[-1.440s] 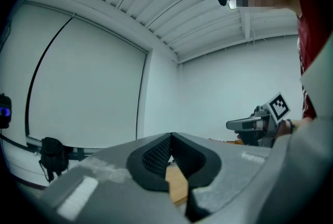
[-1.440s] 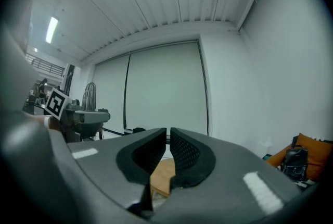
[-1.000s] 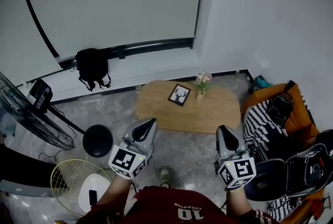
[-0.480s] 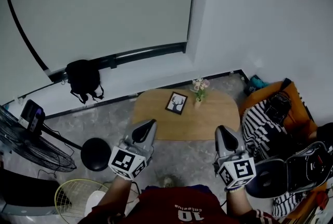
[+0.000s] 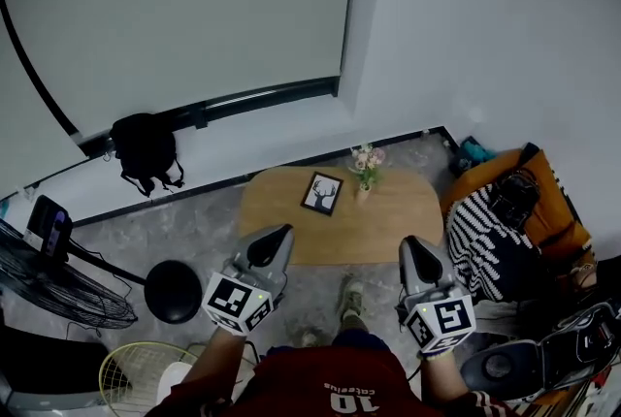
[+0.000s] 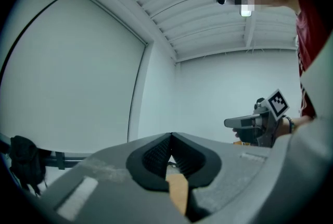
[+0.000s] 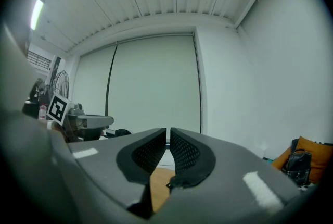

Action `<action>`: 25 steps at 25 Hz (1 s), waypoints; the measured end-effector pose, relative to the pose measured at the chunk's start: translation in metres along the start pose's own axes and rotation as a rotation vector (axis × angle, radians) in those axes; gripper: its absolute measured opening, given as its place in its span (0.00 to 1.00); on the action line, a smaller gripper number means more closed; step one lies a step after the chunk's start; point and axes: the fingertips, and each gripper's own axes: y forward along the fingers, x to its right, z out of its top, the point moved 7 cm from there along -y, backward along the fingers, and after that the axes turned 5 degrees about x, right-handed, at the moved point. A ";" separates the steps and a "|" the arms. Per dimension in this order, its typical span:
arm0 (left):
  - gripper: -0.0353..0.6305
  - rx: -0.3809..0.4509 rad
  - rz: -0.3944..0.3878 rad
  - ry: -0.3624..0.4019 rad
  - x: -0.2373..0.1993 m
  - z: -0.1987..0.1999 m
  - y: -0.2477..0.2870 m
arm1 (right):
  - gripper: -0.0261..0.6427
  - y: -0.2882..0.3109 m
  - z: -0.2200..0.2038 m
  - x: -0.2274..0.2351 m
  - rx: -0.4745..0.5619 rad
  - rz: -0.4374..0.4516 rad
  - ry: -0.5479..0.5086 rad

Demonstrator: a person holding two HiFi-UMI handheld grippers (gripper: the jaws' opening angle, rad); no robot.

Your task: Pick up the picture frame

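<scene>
Picture frame [image 5: 321, 193] rests face-up on the oval wooden table [image 5: 398, 221], near the table's far edge and a little left of its middle. A small vase of flowers [image 5: 365, 168] stands just to its right. Both grippers hover level off the table's near edge, well apart from the frame. The left gripper [image 5: 279, 233] has its jaws pressed together on nothing. The right gripper [image 5: 411, 244] has its jaws drawn to a thin slit, likewise empty.
</scene>
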 end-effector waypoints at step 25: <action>0.14 0.014 -0.009 0.078 -0.053 0.004 0.137 | 0.06 0.131 0.001 0.086 0.027 0.082 0.013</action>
